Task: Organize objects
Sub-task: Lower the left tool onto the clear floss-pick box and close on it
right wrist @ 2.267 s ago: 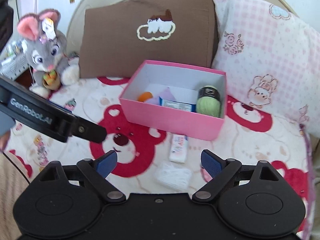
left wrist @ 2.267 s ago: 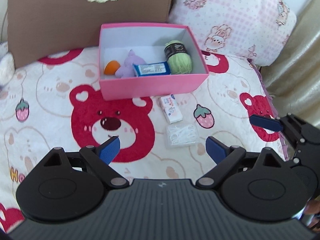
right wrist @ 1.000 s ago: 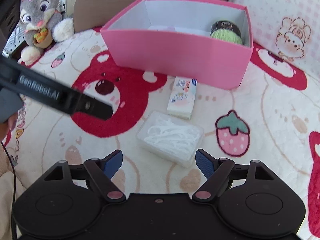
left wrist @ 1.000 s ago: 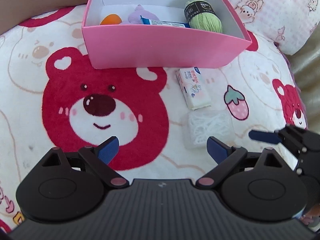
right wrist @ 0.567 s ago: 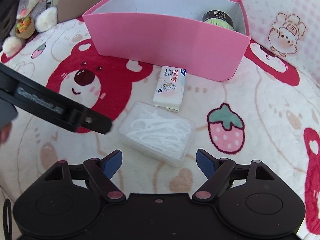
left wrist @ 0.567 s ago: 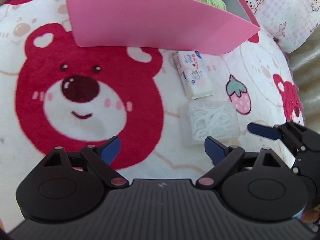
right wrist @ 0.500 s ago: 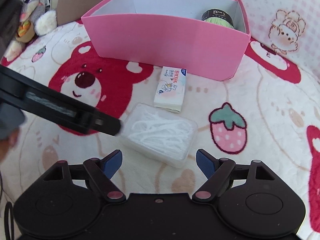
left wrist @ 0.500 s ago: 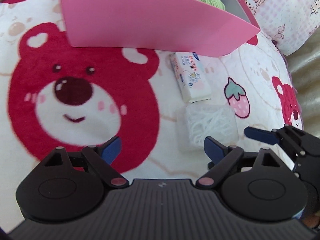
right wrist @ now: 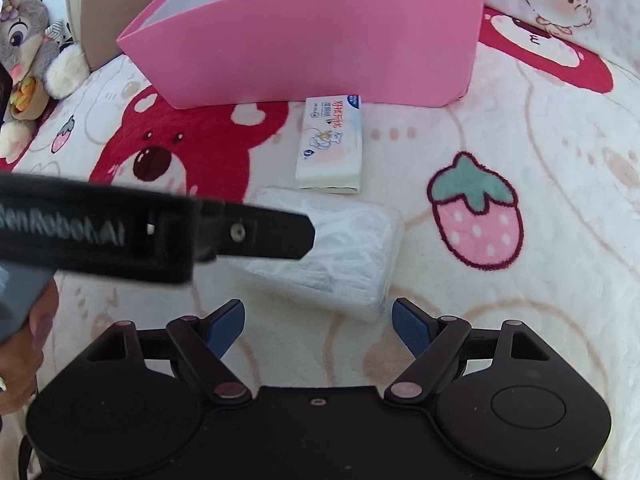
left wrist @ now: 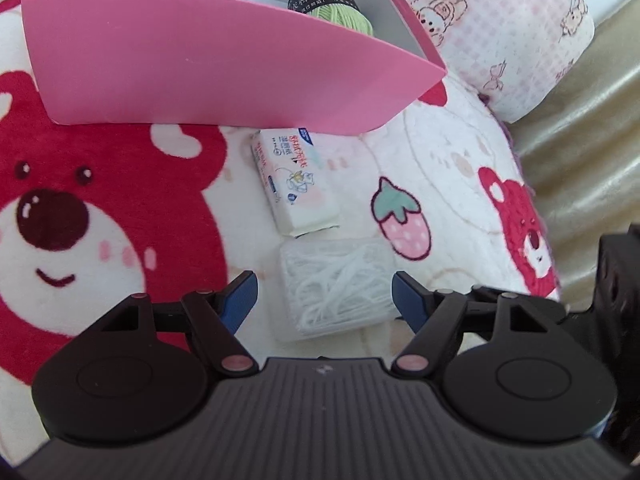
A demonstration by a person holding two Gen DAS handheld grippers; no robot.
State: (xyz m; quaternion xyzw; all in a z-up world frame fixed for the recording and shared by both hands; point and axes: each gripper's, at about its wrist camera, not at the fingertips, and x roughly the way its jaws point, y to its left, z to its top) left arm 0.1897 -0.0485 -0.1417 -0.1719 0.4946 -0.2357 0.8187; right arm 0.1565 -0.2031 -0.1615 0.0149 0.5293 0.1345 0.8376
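The blanket [left wrist: 440,168] is fluffy plush cloth. The pink box [left wrist: 200,64] looks like smooth matt card. The floss-pick case [left wrist: 336,288] is clear frosted plastic; the tissue pack [left wrist: 296,184] has glossy film wrap. The yarn ball [left wrist: 340,12] is soft fibre.

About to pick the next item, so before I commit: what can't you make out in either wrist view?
- Pink box contents: its front wall hides all but the green yarn in the left view.
- Clear floss-pick box: the left gripper's blurred finger covers its left part in the right view.
- Tissue pack print: too small.
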